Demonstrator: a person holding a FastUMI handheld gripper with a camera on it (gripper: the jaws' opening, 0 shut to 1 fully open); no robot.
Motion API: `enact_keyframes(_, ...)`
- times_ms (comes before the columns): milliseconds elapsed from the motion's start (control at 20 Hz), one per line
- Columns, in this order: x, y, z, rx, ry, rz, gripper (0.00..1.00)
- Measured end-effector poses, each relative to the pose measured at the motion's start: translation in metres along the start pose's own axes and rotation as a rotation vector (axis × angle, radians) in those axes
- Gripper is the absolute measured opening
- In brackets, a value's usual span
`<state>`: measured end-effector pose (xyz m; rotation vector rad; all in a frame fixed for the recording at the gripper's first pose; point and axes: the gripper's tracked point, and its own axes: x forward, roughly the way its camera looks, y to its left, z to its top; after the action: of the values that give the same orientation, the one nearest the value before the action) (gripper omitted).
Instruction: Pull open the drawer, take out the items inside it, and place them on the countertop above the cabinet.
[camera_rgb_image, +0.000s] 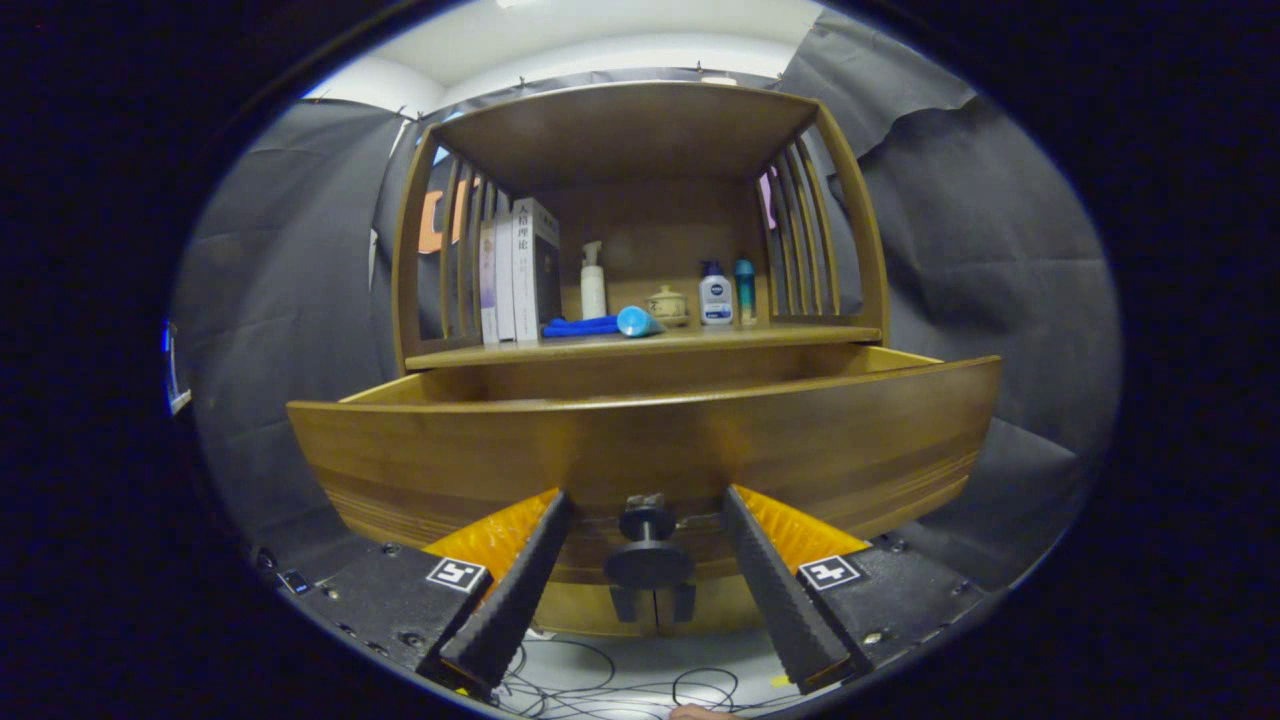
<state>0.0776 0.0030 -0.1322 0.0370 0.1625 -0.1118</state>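
While the drawer (640, 450) stands pulled out from the cabinet (640, 200), the gripper (648, 515) waits at its knob (648, 545).
Its fingers (520, 580) are spread, one on each side of the knob and touching nothing. On the countertop (650, 347) above sit books (520, 270), a white spray bottle (593, 282), a blue tube (600, 325), a small jar (667, 304) and two more bottles (716, 295). What lies inside the drawer is hidden by its front.

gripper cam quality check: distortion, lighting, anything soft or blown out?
Gripper view: strong fisheye, the drawer front bows into a curve and the cabinet posts lean inward. Lighting is dim and warm, with the cabinet's top shelf in shadow and the bright ceiling slightly blown. Drawer knob sits sharp between the open gripper fingers; the bottles on the countertop look small and softer.
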Motion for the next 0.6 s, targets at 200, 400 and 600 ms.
enact_keyframes(200,0.017,0.002,0.008,0.021,0.006,0.000,0.98)
enact_keyframes(400,0.030,0.003,0.009,0.025,0.023,-0.002,0.99)
enact_keyframes(600,0.044,0.003,0.013,0.025,0.042,-0.003,0.99)
